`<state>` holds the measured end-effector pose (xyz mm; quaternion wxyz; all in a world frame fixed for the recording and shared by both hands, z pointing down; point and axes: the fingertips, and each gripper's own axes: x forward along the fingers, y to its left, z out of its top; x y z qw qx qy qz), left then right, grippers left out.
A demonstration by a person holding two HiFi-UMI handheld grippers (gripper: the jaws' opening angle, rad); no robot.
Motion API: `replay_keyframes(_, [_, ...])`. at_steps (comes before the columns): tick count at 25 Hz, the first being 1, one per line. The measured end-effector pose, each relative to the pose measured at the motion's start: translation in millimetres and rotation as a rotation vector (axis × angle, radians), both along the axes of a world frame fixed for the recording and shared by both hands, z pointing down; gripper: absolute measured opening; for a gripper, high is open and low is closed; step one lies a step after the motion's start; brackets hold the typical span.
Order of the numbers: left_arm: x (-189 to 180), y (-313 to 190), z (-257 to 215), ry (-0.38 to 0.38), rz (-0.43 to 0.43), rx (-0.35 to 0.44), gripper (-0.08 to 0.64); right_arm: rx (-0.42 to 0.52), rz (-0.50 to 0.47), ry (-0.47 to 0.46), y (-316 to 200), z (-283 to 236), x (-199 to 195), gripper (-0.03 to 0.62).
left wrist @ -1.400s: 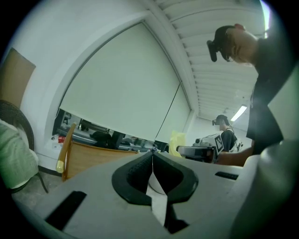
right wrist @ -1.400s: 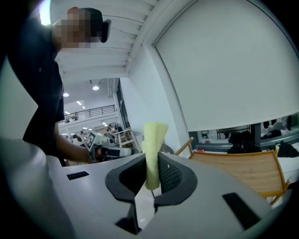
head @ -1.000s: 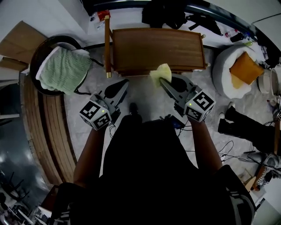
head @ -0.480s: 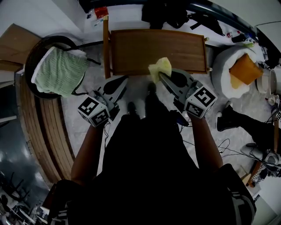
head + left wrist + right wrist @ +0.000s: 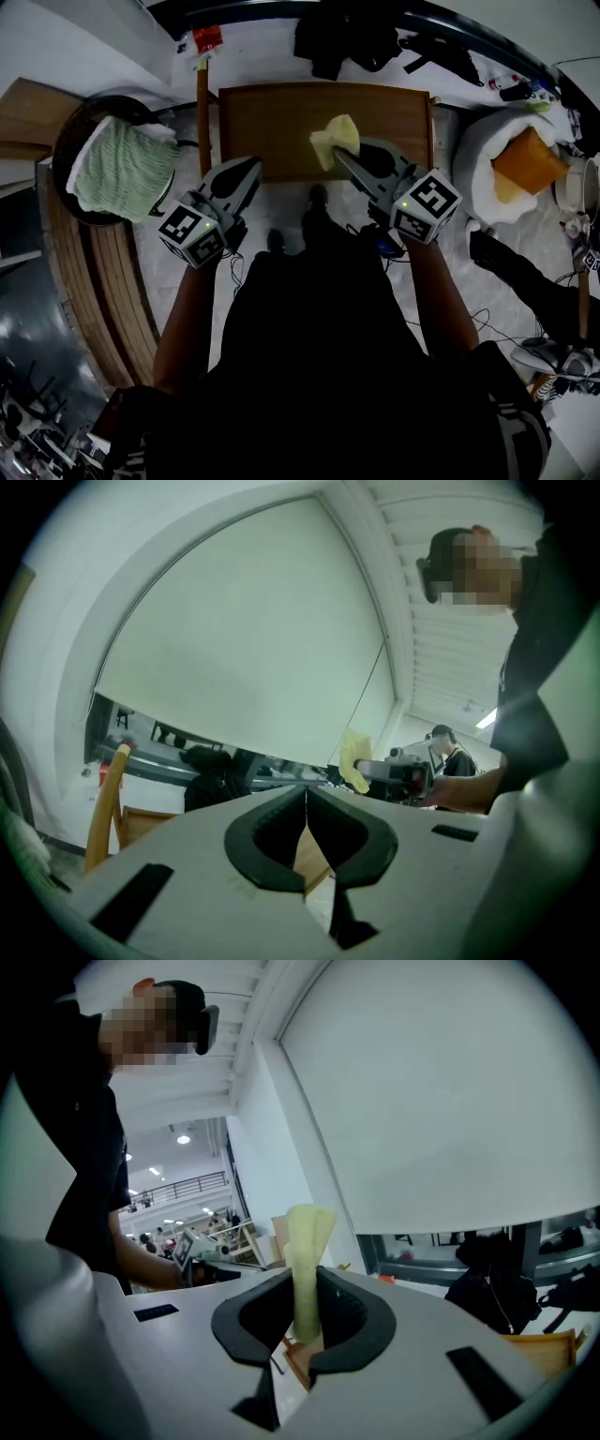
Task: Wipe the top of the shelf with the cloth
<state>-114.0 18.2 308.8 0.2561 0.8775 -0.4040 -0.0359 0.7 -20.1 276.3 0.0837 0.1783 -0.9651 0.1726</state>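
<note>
Cloth (image 5: 335, 141): yellow-green, standing upright in the right gripper, just over the shelf top's near edge, right of middle.
Right gripper (image 5: 343, 157): clenched on the cloth.
Left gripper (image 5: 253, 165): jaws pressed together on nothing, by the near edge's left part.
Shelf (image 5: 272, 117): wooden top bare.
Change: a second ago the cloth hung short of the near edge; both grippers have since advanced.
Meaning: approach looks nearly finished; lowering and wiping probably remain.
</note>
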Motion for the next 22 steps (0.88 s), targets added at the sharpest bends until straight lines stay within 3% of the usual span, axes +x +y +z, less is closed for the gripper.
replay_keyframes(6, [22,-44,-7,-0.009,-0.062,-0.022,0.012,-0.018,-0.063,-0.043,-46,1,18,0.049])
replay_keyframes(10, [32,-57,-8,-0.095,-0.1,-0.038,0.012,-0.029,-0.111,-0.084,-60,6,25,0.049])
replay_keyframes(22, [21,-67,10,-0.165,-0.124,-0.096,0.012,-0.055,-0.187,-0.126,-71,23,-5,0.049])
